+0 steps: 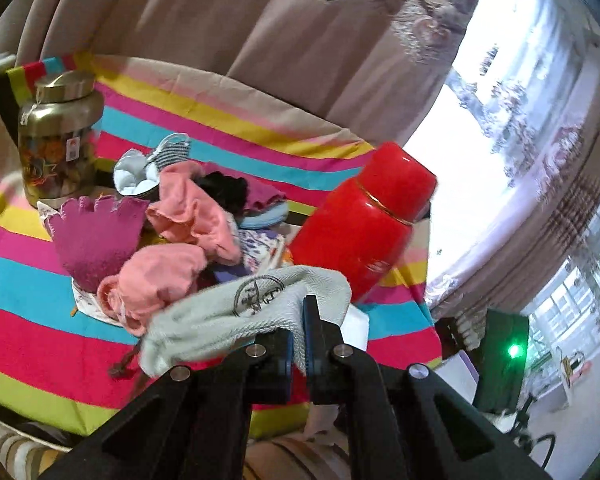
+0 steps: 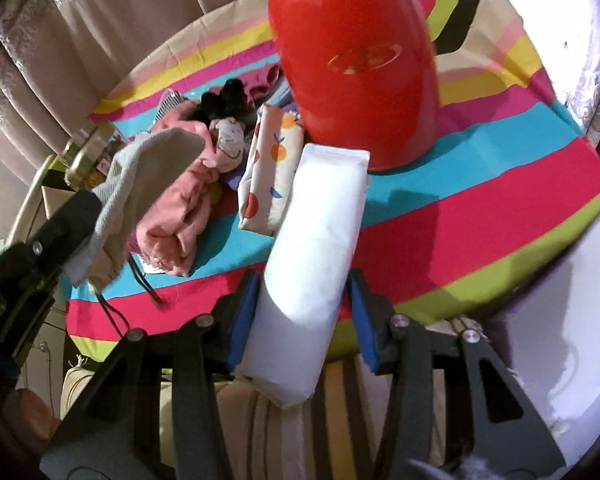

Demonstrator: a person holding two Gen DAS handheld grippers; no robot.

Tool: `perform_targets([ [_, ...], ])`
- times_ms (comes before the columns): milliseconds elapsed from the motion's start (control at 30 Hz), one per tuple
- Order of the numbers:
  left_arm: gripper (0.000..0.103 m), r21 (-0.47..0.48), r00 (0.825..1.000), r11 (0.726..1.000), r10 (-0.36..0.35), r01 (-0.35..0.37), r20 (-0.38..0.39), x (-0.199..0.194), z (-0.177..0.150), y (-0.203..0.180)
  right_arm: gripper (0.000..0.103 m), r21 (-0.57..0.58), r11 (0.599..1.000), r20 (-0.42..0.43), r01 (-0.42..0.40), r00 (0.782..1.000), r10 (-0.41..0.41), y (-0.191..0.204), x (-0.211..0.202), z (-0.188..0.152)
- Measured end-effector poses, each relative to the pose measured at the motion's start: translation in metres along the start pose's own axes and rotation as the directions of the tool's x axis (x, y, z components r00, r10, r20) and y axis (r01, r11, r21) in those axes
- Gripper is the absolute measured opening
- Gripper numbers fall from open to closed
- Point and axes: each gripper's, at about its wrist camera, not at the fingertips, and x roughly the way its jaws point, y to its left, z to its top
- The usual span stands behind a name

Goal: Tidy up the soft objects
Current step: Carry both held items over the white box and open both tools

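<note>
My left gripper point(image 1: 298, 320) is shut on a grey cloth pouch point(image 1: 252, 312) with a round stamp, lifted just above the pile of soft items point(image 1: 180, 232): pink cloth, a magenta felt piece, black and white bits. In the right wrist view this same left gripper point(image 2: 80, 208) shows at the left with the grey pouch point(image 2: 140, 176) draped from it. My right gripper point(image 2: 304, 292) is shut on a long white soft packet point(image 2: 312, 260), its blue pads against both sides. The packet's far end reaches towards the red flask. A fruit-print pouch point(image 2: 268, 168) lies beside the pink cloth.
A tall red flask point(image 1: 364, 224) stands on the striped tablecloth point(image 1: 28, 292) right of the pile, close ahead of the right gripper as the red flask point(image 2: 356, 60). A metal jar point(image 1: 56, 140) stands at the far left. Curtains hang behind; the table edge is near.
</note>
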Motion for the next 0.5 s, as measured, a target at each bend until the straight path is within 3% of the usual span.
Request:
perform_targets([
  [300, 0.005, 0.068, 0.996, 0.994, -0.088, 0.090, -0.029, -0.017, -0.021, -0.040, 0.049, 0.008, 0.997, 0.056, 0.072, 0.996, -0.072, -0.046, -0.058, -0.014],
  [500, 0.005, 0.104, 0.979, 0.977, -0.177, 0.187, -0.100, -0.013, -0.040, -0.080, 0.049, 0.051, 0.986, 0.053, 0.159, 0.985, -0.162, -0.098, -0.088, -0.029],
])
